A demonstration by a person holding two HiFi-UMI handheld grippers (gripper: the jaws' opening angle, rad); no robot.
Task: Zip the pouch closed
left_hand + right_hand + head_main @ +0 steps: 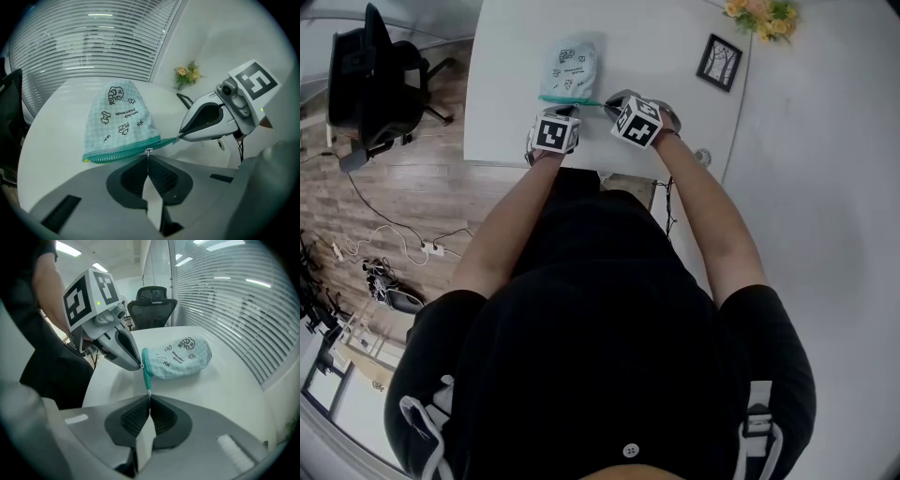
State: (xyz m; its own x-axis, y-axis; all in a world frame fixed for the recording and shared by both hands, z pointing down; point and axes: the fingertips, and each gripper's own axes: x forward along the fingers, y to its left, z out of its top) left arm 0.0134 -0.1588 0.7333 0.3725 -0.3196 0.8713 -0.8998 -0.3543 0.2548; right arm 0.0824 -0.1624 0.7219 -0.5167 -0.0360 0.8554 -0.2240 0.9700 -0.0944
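Observation:
A pale teal checked pouch (569,67) with small cartoon prints lies on the white table (511,56), its teal zipper edge (565,97) toward me. In the left gripper view the pouch (119,117) lies just beyond my left gripper (148,157), which is shut on the small metal zipper pull (149,151) partway along the zipper (117,153). My right gripper (149,395) is shut on the teal end tab of the zipper (147,378), which it holds stretched off the pouch (180,357). Both grippers sit close together at the pouch's near edge.
A black picture frame (719,62) and a bunch of flowers (761,14) stand at the table's far right. A black office chair (370,80) is on the wooden floor to the left, with cables (394,248) trailing there. Window blinds (93,42) are behind the table.

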